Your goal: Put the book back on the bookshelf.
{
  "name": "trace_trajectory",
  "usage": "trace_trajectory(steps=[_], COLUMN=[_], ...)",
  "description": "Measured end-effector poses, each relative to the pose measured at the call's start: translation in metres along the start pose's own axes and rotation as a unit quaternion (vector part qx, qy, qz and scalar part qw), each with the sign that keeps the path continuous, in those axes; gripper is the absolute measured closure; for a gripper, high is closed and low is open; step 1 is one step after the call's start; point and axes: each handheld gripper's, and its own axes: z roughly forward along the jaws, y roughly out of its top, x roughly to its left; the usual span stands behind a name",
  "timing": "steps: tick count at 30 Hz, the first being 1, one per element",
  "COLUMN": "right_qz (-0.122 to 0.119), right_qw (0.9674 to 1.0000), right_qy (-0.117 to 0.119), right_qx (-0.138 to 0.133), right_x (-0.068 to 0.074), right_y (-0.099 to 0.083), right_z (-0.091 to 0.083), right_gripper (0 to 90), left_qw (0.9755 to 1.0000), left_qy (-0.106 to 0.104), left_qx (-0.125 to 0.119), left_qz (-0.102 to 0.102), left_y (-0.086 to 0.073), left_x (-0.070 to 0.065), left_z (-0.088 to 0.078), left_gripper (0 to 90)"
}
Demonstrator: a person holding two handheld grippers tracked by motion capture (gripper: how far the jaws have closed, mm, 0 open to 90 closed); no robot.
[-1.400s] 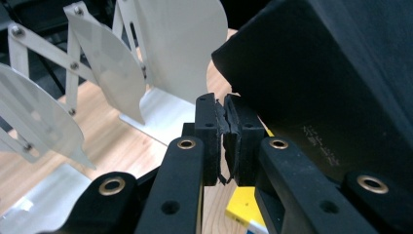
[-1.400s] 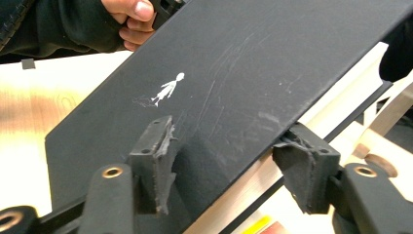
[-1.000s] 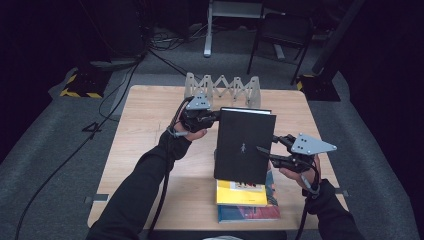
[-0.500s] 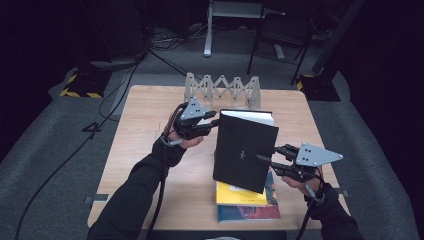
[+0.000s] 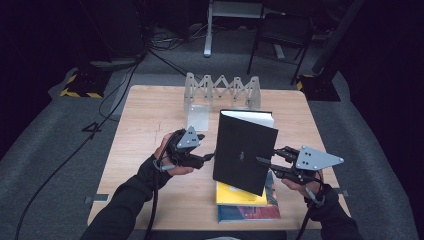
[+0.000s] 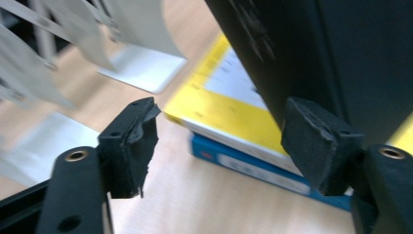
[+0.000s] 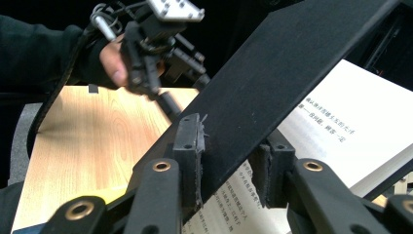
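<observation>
At the near edge of the table (image 5: 150,125), two flat books lie stacked: a blue book (image 5: 250,212) underneath, a yellow book (image 5: 240,196) on top, both partly hidden behind the black book (image 5: 245,152) held above them. The black book stands nearly upright, tilted, its lower corner over the stack; whether it touches the stack cannot be told. The right gripper (image 5: 260,161) clamps the book's front cover: in the right gripper view both pads pinch the black cover (image 7: 272,87), with printed pages (image 7: 350,131) open behind it. The left gripper (image 5: 207,157) sits just beside the book's left edge, jaws having just been opening; its pads (image 6: 136,146) stand apart with nothing between them, one close against the cover. Farther back, a grey accordion rack (image 5: 222,92) stands upright, its image blurred in the left gripper view.
</observation>
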Motion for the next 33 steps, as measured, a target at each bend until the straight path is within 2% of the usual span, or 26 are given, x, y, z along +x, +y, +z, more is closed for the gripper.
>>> trace_trajectory(steps=[2,4,5,7,8,11,15,16,17,24,29,31,33], right_qz=[-0.003,-0.004,-0.005,-0.006,-0.008,-0.009,-0.020,-0.022,-0.023,-0.025,-0.028,-0.030,-0.030], right_qw=[1.0000,1.0000,1.0000,1.0000,1.0000,1.0000,0.9998,0.9997,0.9997,0.9997,0.9996,0.9996,0.9995], right_qy=[-0.001,-0.003,-0.003,-0.002,-0.003,-0.002,-0.005,-0.006,-0.006,-0.003,0.000,-0.001,-0.007], right_qx=[0.001,0.001,0.000,0.001,0.000,-0.001,-0.002,-0.001,-0.002,-0.002,-0.003,0.000,0.003], right_x=[0.001,0.002,0.003,0.004,0.004,0.005,0.009,0.009,0.010,0.012,0.014,0.014,0.013], right_y=[0.001,0.001,0.001,0.001,0.001,0.000,0.001,0.001,0.001,0.000,-0.002,-0.002,-0.003], right_z=[0.000,-0.001,-0.001,-0.001,-0.001,-0.001,-0.002,-0.003,-0.003,-0.005,-0.007,-0.008,-0.008], right_gripper=[66.4,66.4,66.4,66.5,66.5,66.5,66.5,66.5,66.5,66.7,66.8,66.5,65.0], left_qw=[0.9999,0.9989,0.9984,0.9984,0.9972,0.9970,0.9941,0.9941,0.9927,0.9907,0.9877,0.9850,0.9864], left_qy=[-0.014,-0.041,-0.050,-0.052,-0.072,-0.076,-0.108,-0.108,-0.120,-0.133,-0.146,-0.157,-0.148], left_qx=[0.004,-0.001,0.002,0.005,0.005,0.010,0.006,0.006,0.001,-0.025,-0.054,-0.069,-0.070], left_qz=[-0.007,-0.024,-0.025,-0.020,-0.019,-0.010,-0.011,-0.011,-0.011,-0.009,-0.017,-0.020,-0.009], left_y=[-0.009,-0.015,-0.016,-0.017,-0.019,-0.018,-0.015,-0.015,-0.012,-0.001,0.008,0.016,0.022], left_x=[-0.005,-0.008,-0.010,-0.012,-0.018,-0.024,-0.029,-0.029,-0.030,-0.029,-0.024,-0.022,-0.024], left_z=[0.004,0.005,0.007,0.008,0.012,0.017,0.036,0.036,0.041,0.044,0.044,0.046,0.049], left_gripper=[26.3,25.2,23.6,23.0,22.5,22.1,21.6,19.8,18.3,16.9,16.2,15.3,14.8])
